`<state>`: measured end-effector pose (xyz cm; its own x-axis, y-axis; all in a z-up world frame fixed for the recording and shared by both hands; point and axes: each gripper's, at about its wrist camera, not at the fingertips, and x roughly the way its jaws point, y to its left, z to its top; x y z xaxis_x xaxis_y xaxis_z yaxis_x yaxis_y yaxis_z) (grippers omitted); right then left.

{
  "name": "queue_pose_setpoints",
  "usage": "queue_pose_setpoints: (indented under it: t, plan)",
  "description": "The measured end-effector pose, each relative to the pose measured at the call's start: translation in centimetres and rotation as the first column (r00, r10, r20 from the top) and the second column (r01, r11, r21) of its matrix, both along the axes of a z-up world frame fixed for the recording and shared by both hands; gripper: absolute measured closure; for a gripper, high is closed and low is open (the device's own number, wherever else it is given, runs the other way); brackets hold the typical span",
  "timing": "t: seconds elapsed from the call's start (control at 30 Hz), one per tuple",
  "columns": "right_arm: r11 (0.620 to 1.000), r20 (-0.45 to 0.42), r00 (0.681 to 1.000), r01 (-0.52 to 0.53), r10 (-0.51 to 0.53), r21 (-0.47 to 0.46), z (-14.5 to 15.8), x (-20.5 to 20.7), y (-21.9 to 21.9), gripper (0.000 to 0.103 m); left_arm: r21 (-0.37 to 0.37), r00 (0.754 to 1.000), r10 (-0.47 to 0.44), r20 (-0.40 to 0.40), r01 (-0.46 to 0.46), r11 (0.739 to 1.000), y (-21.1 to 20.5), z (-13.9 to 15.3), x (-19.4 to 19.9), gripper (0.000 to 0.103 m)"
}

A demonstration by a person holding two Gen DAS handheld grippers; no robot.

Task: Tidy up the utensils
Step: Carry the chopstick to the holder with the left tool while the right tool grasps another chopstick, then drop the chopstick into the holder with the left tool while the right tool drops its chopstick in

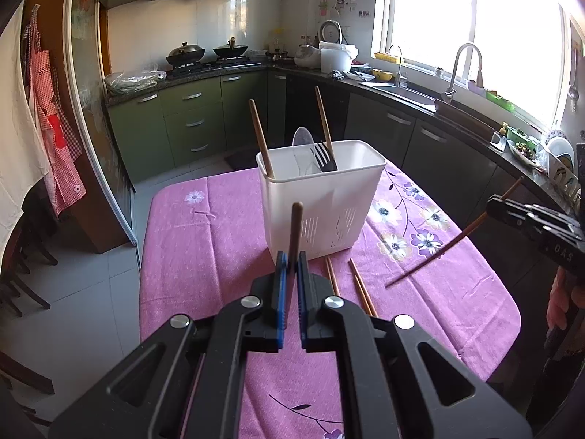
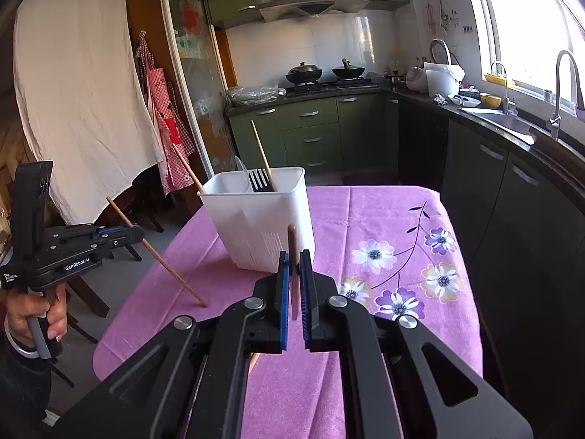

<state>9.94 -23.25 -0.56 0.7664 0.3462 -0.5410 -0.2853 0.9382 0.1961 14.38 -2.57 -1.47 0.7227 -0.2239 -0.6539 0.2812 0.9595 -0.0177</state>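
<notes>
Clamped between the blue pads of the left gripper [image 1: 291, 267] is a brown chopstick [image 1: 294, 230], standing nearly upright with its thick end above the jaws; the right gripper [image 2: 294, 267] is likewise closed on a second chopstick [image 2: 292, 245], and the left wrist view shows that one slanting down toward the purple flowered tablecloth [image 1: 204, 241]. Just ahead stands the white utensil holder [image 1: 321, 197], already carrying two chopsticks, a black fork [image 1: 323, 157] and a pale spoon [image 1: 303, 137]. More loose chopsticks [image 1: 360, 287] lie on the cloth beside its base. Judging by this, the step in hand is carrying a stick in each tool to the holder. Next, each thin tip needs lifting above the rim and over an open compartment before the jaws let go
</notes>
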Motion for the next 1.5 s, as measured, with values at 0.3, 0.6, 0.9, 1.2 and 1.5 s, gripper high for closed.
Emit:
queue_pose_setpoints:
  t: [0.3,0.6,0.9,1.2,1.5]
  plan:
    - [0.997,-0.010,1.000,0.016,-0.015,0.071,-1.7,-0.5,-1.5,0.097,-0.016,0.999,-0.042,0.006,0.042,0.999,-0.9,1.8,0.1,0.098]
    - [0.989,-0.019,0.999,0.040,-0.038,0.140,-2.9,-1.7,-3.6,0.097,-0.038,0.983,-0.102,0.150,0.109,0.993,-2.7,11.3,0.2,0.098]
    - [0.987,-0.028,0.999,0.030,-0.026,0.158,-3.6,-2.2,-3.9,0.097,-0.018,0.955,-0.028,0.297,0.035,0.999,-4.5,17.8,3.9,0.098]
    - [0.986,-0.031,0.999,0.024,-0.019,0.162,-3.7,-2.5,-4.0,0.097,-0.023,0.977,0.041,0.209,-0.037,0.999,-4.2,13.6,9.5,0.098]
    - [0.992,-0.003,0.999,0.033,-0.033,0.121,-2.3,-2.3,-3.6,0.097,-0.041,0.997,0.029,0.069,-0.026,0.999,-3.4,7.3,11.6,0.095]
